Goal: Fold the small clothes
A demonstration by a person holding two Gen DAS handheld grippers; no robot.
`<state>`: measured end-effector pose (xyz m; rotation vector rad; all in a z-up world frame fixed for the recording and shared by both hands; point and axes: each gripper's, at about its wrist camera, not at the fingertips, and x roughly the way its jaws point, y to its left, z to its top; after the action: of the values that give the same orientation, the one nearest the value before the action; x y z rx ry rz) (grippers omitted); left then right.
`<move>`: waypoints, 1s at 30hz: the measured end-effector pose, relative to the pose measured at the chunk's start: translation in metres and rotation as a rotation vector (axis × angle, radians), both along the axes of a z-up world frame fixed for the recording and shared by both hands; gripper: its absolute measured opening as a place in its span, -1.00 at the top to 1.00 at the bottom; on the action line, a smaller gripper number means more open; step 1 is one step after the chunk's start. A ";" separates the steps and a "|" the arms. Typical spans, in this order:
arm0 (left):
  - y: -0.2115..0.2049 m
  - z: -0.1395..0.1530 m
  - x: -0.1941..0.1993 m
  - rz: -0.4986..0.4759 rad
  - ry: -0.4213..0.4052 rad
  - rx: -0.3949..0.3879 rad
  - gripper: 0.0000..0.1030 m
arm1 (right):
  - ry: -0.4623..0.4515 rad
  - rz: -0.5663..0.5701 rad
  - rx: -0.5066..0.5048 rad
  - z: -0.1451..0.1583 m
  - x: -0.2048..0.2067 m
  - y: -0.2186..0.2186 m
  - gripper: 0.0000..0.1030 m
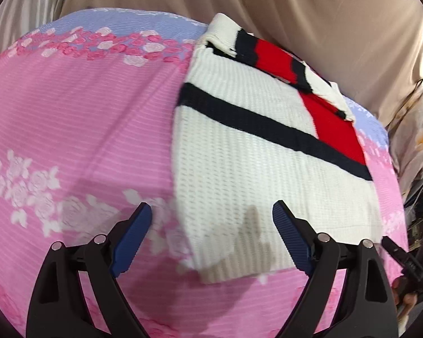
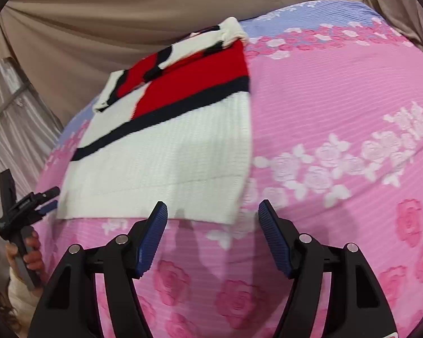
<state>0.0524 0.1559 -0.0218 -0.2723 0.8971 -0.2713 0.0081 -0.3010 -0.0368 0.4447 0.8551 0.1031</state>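
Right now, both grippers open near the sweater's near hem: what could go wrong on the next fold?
1. The left gripper straddles the sweater's near-left corner; closing there may also pinch the pink bedsheet.
2. The right gripper sits just short of the hem, mostly over sheet, so it may miss the knit.
3. The sleeves folded on top look loose and could slide off when the hem lifts.
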 end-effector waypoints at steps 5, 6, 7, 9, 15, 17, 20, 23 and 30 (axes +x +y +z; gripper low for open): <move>-0.012 -0.001 0.006 0.031 -0.013 -0.046 -0.13 | -0.023 -0.021 0.027 0.001 0.020 0.013 -0.20; -0.013 -0.001 0.007 0.039 -0.007 -0.043 -0.02 | -0.021 -0.015 0.024 0.001 0.024 0.015 0.13; -0.014 0.000 0.009 0.051 0.002 -0.046 0.30 | -0.008 -0.019 0.033 -0.001 0.028 0.017 0.41; -0.011 0.003 0.008 0.064 0.007 -0.048 0.89 | 0.011 -0.023 0.091 -0.002 0.030 0.016 0.81; 0.012 0.039 -0.033 0.038 -0.097 -0.113 0.92 | -0.193 -0.002 0.066 0.046 -0.019 0.024 0.87; 0.015 0.055 -0.059 0.000 -0.148 -0.130 0.93 | -0.254 0.011 0.065 0.059 -0.042 0.021 0.87; 0.018 0.077 -0.100 -0.050 -0.217 -0.128 0.93 | -0.330 0.044 0.062 0.076 -0.081 0.016 0.87; 0.024 0.098 -0.145 -0.108 -0.270 -0.136 0.93 | -0.413 0.095 0.048 0.091 -0.126 0.009 0.87; 0.051 0.164 -0.234 -0.152 -0.520 -0.212 0.93 | -0.719 0.181 0.098 0.164 -0.227 -0.004 0.87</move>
<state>-0.1821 0.2065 0.1426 -0.3111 0.3738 -0.5516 -0.2186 -0.3053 0.1273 0.3810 0.1793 0.4446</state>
